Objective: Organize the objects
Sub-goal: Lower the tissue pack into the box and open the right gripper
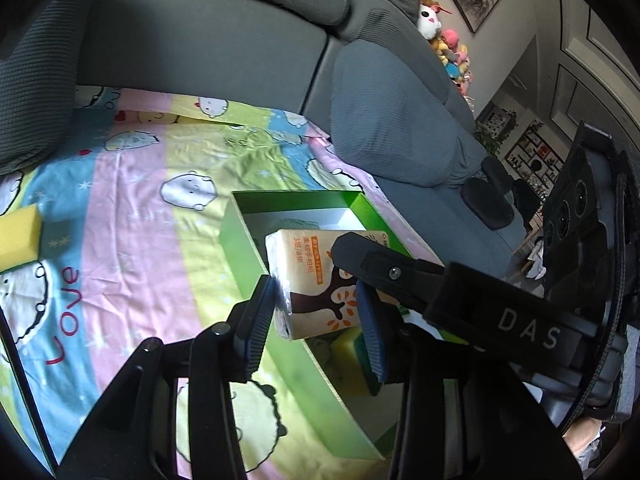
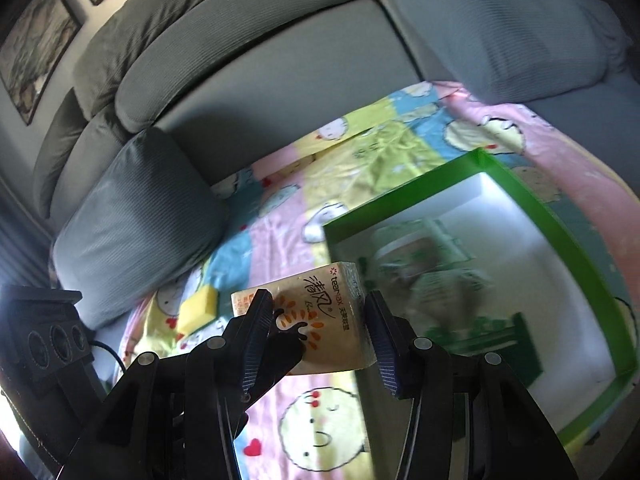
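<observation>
A pack of paper tissues (image 1: 316,276), cream with an orange and brown tree print, hangs over the near rim of an open green box (image 1: 232,240). My left gripper (image 1: 316,294) is shut on its sides with both blue pads. The right gripper's black finger (image 1: 360,256) reaches over the pack's top from the right. In the right wrist view the same tissue pack (image 2: 320,316) sits between the pads of my right gripper (image 2: 318,300), shut on it, left of the green box (image 2: 520,184). A yellow and green sponge (image 1: 352,344) lies inside the box.
A cartoon-print blanket (image 1: 140,240) covers the grey sofa seat. A second yellow sponge (image 1: 18,236) lies on it at the far left, also in the right wrist view as the yellow sponge (image 2: 198,308). Grey cushions (image 2: 136,216) ring the seat. Blurred green packets (image 2: 432,272) lie in the box.
</observation>
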`<state>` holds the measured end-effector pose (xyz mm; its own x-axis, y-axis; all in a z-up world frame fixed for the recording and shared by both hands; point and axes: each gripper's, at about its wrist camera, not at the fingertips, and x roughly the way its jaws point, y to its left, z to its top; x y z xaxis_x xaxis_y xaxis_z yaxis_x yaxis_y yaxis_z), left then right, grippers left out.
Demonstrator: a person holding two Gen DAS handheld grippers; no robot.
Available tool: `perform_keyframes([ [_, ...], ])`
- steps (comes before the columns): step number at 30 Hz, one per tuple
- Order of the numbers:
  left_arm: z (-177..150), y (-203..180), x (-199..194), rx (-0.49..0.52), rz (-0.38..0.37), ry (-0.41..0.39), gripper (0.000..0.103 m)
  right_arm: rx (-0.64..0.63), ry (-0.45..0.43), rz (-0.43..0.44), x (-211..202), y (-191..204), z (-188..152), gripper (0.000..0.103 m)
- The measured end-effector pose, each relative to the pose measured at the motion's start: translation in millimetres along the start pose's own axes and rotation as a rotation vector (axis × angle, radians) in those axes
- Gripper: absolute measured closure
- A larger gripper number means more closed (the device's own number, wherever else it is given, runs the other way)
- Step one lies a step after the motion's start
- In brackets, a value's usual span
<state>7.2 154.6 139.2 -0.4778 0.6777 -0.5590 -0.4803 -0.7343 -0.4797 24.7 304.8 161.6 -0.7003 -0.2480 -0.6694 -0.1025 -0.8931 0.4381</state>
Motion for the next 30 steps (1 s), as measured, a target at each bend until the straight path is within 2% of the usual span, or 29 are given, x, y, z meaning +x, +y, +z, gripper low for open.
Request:
perform_keyframes([
  [18, -11.5, -22.4, 39.1, -0.024, -0.1, 0.076, 0.064, 0.074, -0.012, -0.141, -12.4, -38.3, -0.8, 0.052],
  [30, -17.4, -25.1, 47.0, -0.015, -0.099, 0.115, 0.061, 0.113, 0.018, -0.227, -3.3, -52.1, -0.5, 0.052],
])
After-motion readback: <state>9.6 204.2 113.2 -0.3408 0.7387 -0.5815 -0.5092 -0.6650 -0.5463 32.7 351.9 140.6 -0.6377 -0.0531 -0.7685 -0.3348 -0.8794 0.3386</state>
